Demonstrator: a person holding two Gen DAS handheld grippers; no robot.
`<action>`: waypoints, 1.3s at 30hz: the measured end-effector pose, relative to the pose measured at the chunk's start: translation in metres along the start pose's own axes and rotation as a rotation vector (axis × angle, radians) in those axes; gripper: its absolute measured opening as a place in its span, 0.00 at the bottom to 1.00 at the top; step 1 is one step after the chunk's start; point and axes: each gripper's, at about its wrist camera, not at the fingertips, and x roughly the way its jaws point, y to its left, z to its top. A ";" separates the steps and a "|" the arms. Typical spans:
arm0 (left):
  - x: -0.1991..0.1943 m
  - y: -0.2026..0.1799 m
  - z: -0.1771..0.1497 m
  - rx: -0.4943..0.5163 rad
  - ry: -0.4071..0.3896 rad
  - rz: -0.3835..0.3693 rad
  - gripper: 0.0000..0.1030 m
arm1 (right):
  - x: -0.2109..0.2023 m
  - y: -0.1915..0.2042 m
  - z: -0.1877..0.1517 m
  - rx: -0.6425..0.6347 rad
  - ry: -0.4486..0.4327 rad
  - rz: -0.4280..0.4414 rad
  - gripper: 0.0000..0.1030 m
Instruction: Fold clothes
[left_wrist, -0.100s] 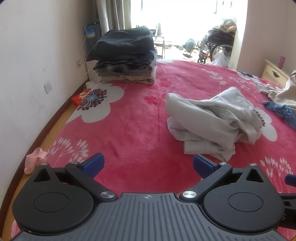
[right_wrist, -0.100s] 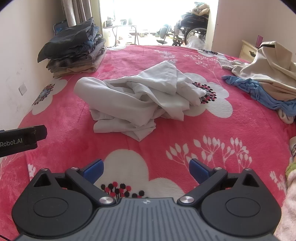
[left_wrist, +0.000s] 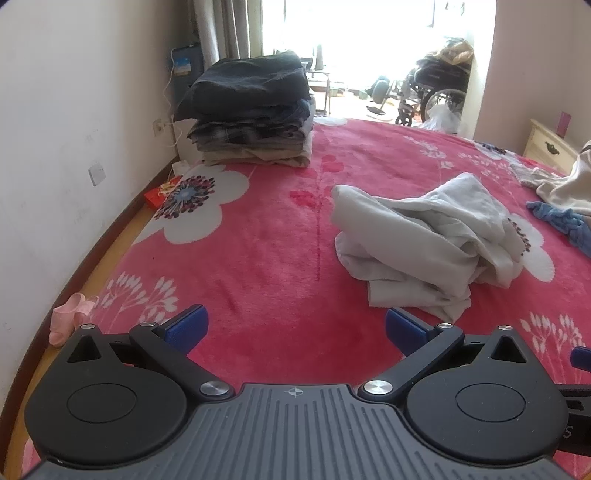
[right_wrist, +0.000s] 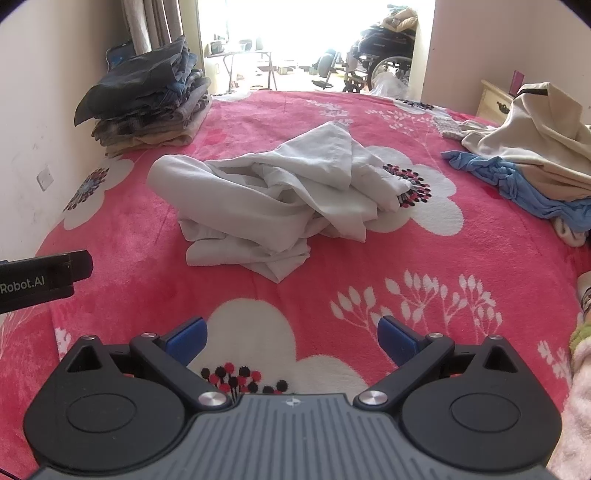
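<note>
Folds of crumpled white garment (right_wrist: 273, 206) hide its shape and underside.

Bare blanket (right_wrist: 258, 291) before crumpled garment (right_wrist: 280, 199)

So the crumpled pale grey garment (right_wrist: 273, 206) sits mid-frame on the pink flowered fleece blanket (right_wrist: 369, 258), folded dark clothes stack (right_wrist: 147, 99) upper left, loose cream-and-blue clothes heap (right_wrist: 524, 166) far right.

A pale grey garment (right_wrist: 273, 206) lies crumpled in a loose heap mid-bed, a neat stack of folded clothes (left_wrist: 255, 114) at the far left corner, unfolded beige and blue clothes (right_wrist: 524, 162) piled right.
</note>
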 end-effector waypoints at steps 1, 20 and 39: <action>0.000 -0.001 0.000 0.001 0.002 -0.001 1.00 | 0.000 0.000 0.000 -0.002 0.002 -0.004 0.98; 0.015 0.002 -0.005 -0.032 0.059 -0.039 1.00 | 0.001 -0.004 0.001 0.018 -0.009 -0.017 0.98; 0.000 -0.013 -0.006 0.071 -0.047 0.038 1.00 | 0.002 -0.006 0.002 0.027 -0.007 -0.025 0.98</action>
